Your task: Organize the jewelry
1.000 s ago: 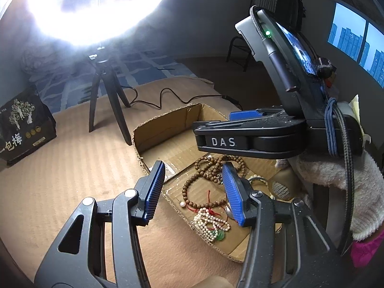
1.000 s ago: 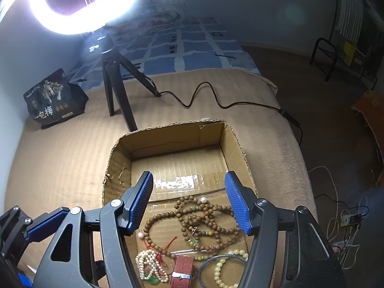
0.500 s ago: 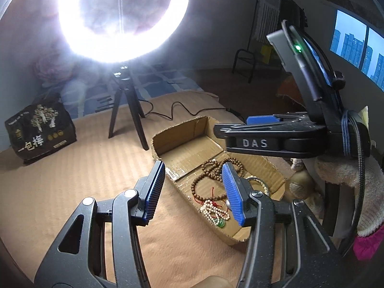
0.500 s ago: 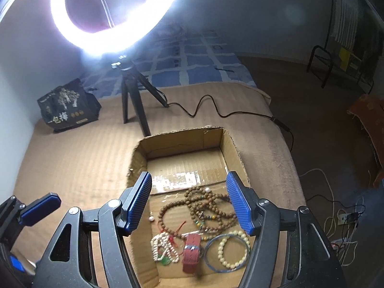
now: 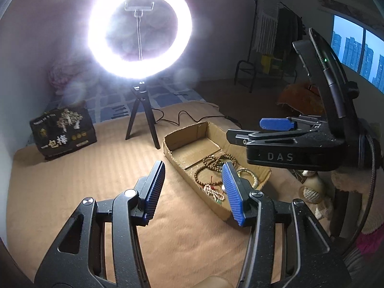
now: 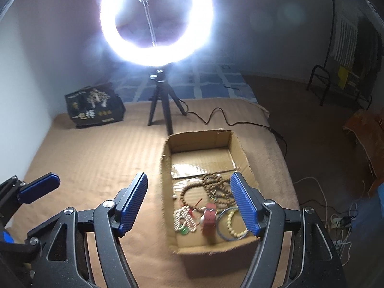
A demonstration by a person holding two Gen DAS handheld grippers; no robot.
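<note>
A shallow cardboard box (image 6: 199, 135) lies on the tan bed cover. Inside it are brown bead strands (image 6: 216, 188), a white bead bracelet with a green pendant (image 6: 183, 220), a red strap (image 6: 209, 217), and a blue bangle around a cream bead bracelet (image 6: 231, 223). My right gripper (image 6: 189, 201) hovers above the box's near end; its jaws are opening with nothing between them. My left gripper (image 5: 194, 189) hangs open and empty to the left of the box (image 5: 189, 132), over the cover. From there the brown beads (image 5: 211, 163) show past its right finger.
A lit ring light (image 6: 156, 16) on a black tripod (image 6: 165, 103) stands behind the box, and its cable (image 6: 216, 115) trails right. A black printed bag (image 6: 94, 106) sits at the back left. The bed's edge drops to the floor at the right, with cords (image 6: 336, 220) below.
Both grippers have pulled back and up from the box, which now looks smaller and farther off. The ring light has come fully into view. The right jaws stand wider.
</note>
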